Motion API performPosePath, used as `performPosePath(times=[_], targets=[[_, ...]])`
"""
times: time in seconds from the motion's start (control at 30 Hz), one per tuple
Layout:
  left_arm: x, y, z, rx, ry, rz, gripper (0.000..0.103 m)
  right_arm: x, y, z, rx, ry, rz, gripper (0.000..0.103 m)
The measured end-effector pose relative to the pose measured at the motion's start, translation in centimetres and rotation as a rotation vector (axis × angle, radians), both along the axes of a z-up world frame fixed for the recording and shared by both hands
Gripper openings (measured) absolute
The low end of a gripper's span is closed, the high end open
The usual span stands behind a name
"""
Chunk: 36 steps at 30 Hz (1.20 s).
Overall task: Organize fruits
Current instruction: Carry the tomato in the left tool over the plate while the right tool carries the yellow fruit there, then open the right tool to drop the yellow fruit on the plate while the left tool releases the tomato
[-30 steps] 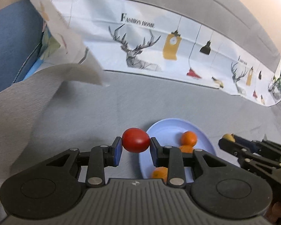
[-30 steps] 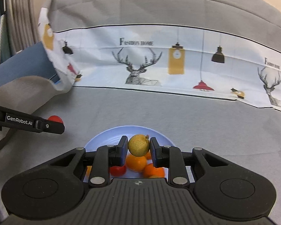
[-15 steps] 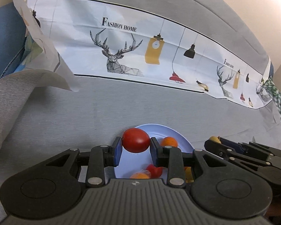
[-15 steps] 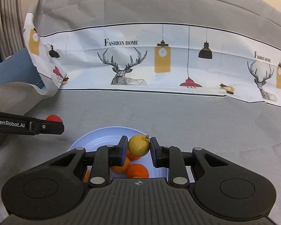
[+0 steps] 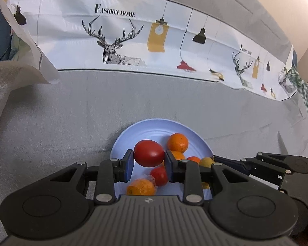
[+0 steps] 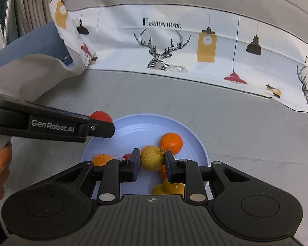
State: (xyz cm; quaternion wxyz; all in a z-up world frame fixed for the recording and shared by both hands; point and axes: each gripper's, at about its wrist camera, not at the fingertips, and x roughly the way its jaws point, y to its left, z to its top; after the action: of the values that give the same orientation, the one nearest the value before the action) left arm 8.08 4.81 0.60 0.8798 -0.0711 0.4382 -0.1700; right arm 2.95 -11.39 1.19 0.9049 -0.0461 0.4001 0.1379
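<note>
Tomato (image 5: 148, 153) pinched in my left gripper (image 5: 148, 160), yellow citrus (image 6: 152, 158) pinched in my right gripper (image 6: 151, 164); both hang over the blue plate (image 6: 133, 127) beneath them.

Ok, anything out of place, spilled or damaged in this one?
Nothing spilled or damaged. Loose fruit sits inside the blue plate, none on the grey cloth. The left gripper holds a red tomato and the right gripper a yellowish fruit, both over the plate. Only the printed cloth's left corner looks folded over.
</note>
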Motion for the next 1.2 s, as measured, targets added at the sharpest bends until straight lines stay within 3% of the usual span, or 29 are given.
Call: performPosePath(times=[0.2,1.2], targets=[[0.5,-0.29,-0.62,0.043,0.018,0.012,0.035,0.11,0.16,-0.46,-0.019,0.022,0.001,0.026],[0.33,-0.07,-0.48,0.033,0.013,0.023,0.035,0.04,0.62,-0.66,-0.032,0.024,0.011,0.027]])
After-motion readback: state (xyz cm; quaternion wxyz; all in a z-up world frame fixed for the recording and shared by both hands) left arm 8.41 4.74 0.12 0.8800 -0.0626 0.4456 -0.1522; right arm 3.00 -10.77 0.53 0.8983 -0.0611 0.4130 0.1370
